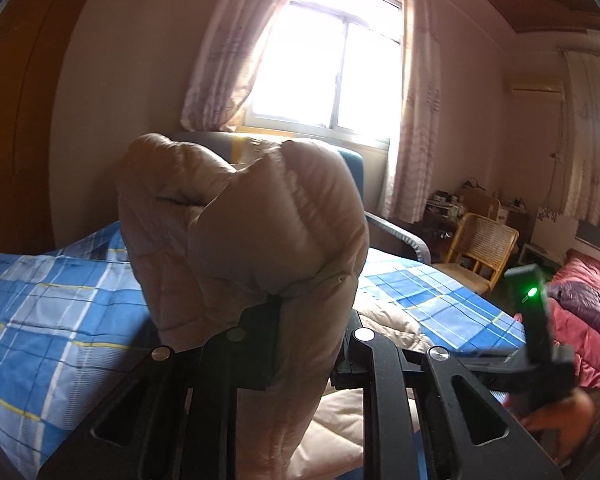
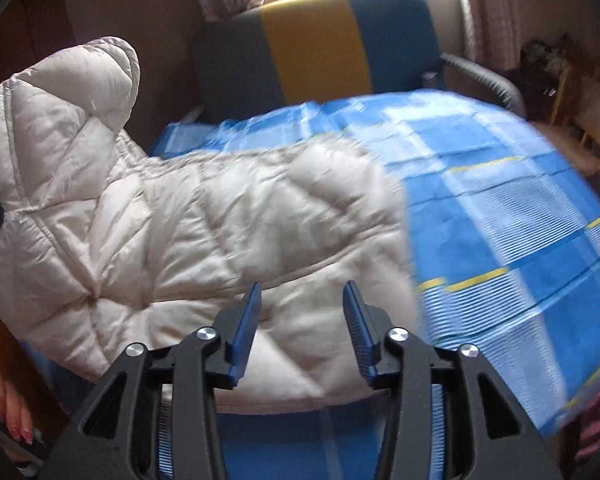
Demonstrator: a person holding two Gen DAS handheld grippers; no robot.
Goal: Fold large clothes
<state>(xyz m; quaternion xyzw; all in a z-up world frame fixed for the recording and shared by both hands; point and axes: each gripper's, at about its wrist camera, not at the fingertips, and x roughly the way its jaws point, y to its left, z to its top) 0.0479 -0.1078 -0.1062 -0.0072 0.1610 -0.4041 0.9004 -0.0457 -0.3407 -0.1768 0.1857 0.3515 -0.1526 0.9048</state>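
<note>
Right gripper [image 2: 300, 312]: jaws spread, empty, hovering just above the near hem of the beige puffer jacket [image 2: 204, 220]. The jacket lies on the bed [image 2: 500, 208], toward its left side; bare checked cover lies open to the right. Left gripper [image 1: 312, 320]: jaws pinching a raised jacket fold. Far edge: a chair [image 2: 320, 44] borders the bed.

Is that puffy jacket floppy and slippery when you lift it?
Probably floppy: the jacket droops from the left gripper. Likely light, since it looks puffed and quilted. Its shiny fabric may be slippery.
</note>
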